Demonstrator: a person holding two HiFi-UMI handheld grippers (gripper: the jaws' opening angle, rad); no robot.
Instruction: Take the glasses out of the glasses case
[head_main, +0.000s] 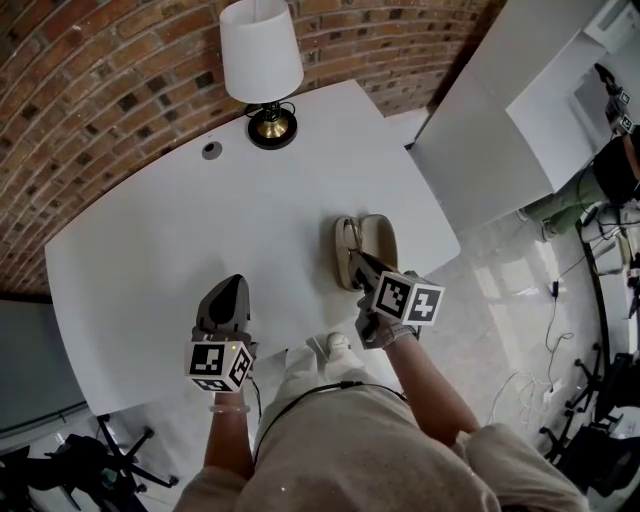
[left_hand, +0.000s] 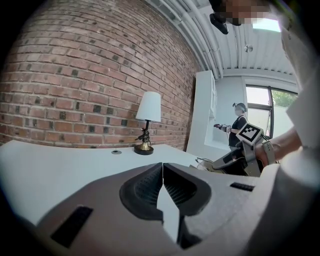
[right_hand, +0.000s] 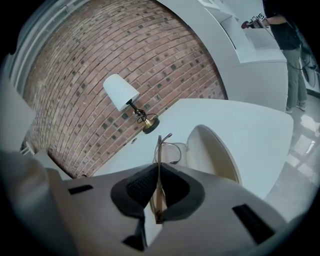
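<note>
Right gripper view records the right gripper (right_hand: 158, 170) clenched on 1 temple arm of the glasses (right_hand: 159, 149). The thin arm runs up the line where the 2 pads meet and sticks out past them. Beyond it the wire frame curves toward the open glasses case (right_hand: 216, 156), whose pale inner shell lies just right of the frame. I cannot tell from this view whether the front of the glasses has cleared the case or rests in it.

Head view places the case open on the white surface (head_main: 180, 230), near its right edge, with the right gripper over its near end. The left gripper (head_main: 226, 300) hovers well apart to the left, over bare surface. Left gripper view shows its jaws pressed together with nothing between them. A lamp (head_main: 262, 70) stands at the far edge, clear of the work.

Assessment: the grasp is made and the step in hand is the lift-out. The next move, as I judge it, calls for raising the glasses until the frame clears the rim, then setting them on the surface beside the case. Risk noted: a hold on 1 slim arm may let the frame swing, and the unrestrained case may drag along. I would go slowly.
</note>
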